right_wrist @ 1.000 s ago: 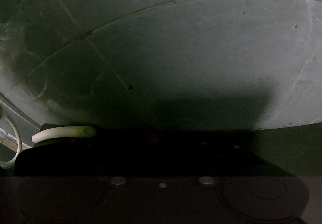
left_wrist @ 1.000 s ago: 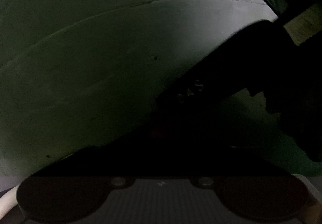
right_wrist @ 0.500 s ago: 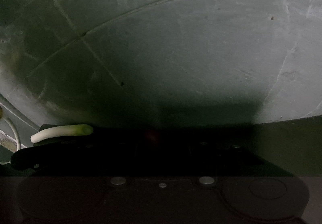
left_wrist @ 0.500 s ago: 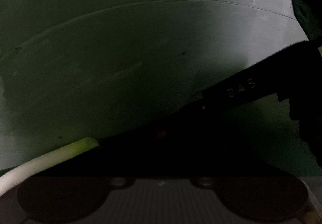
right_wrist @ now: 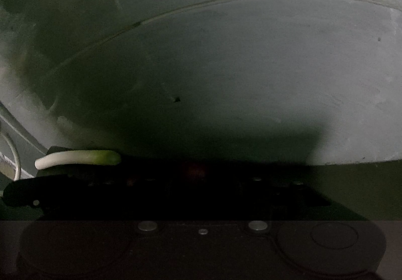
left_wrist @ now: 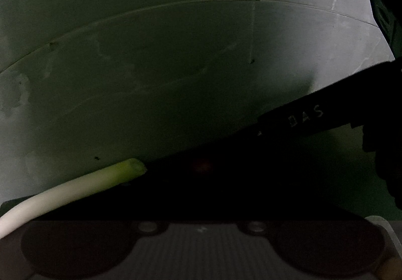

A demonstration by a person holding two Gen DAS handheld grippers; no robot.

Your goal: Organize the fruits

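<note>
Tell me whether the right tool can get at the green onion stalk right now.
Probably not without turning toward it. The green onion stalk lies far off to the side of the right tool, whose jaws are opening with nothing seen between them; the view is very dark.

One scallion stalk [left_wrist: 75, 187], one thin white cable [right_wrist: 13, 154]
</note>
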